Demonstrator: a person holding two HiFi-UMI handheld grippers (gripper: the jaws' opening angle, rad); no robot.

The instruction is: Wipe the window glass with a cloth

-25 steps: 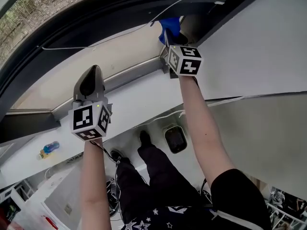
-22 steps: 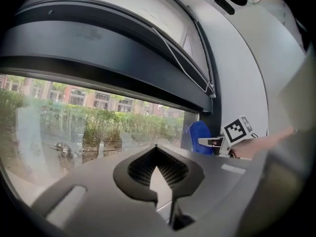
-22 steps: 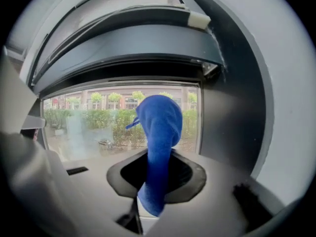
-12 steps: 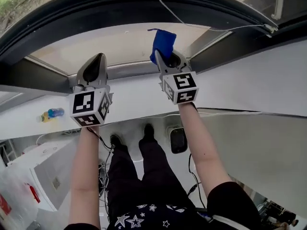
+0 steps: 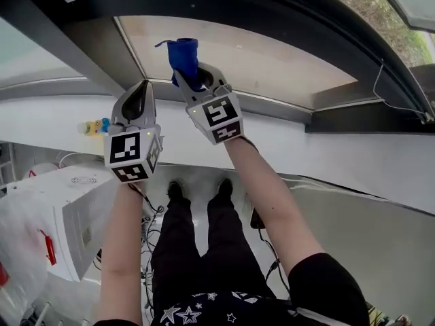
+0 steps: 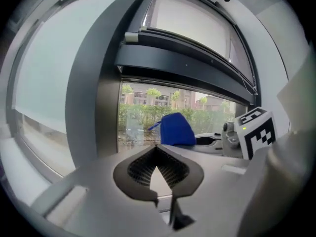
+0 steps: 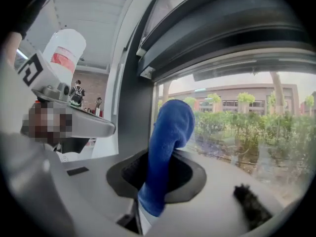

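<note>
A blue cloth sticks up out of my right gripper, which is shut on it and holds it up at the lower part of the window glass. In the right gripper view the cloth stands upright between the jaws of the right gripper, with the glass and trees just behind it. My left gripper hangs beside it to the left, shut and with nothing in it. From the left gripper the cloth shows ahead and to the right.
A dark window post stands just left of the cloth. Below the glass runs a white sill with a small yellow and blue object on it. A white appliance sits at lower left. A thin cable hangs at the right.
Both grippers have moved left along the window. The right gripper carried the blue cloth from the right corner of the frame to beside the dark post.
</note>
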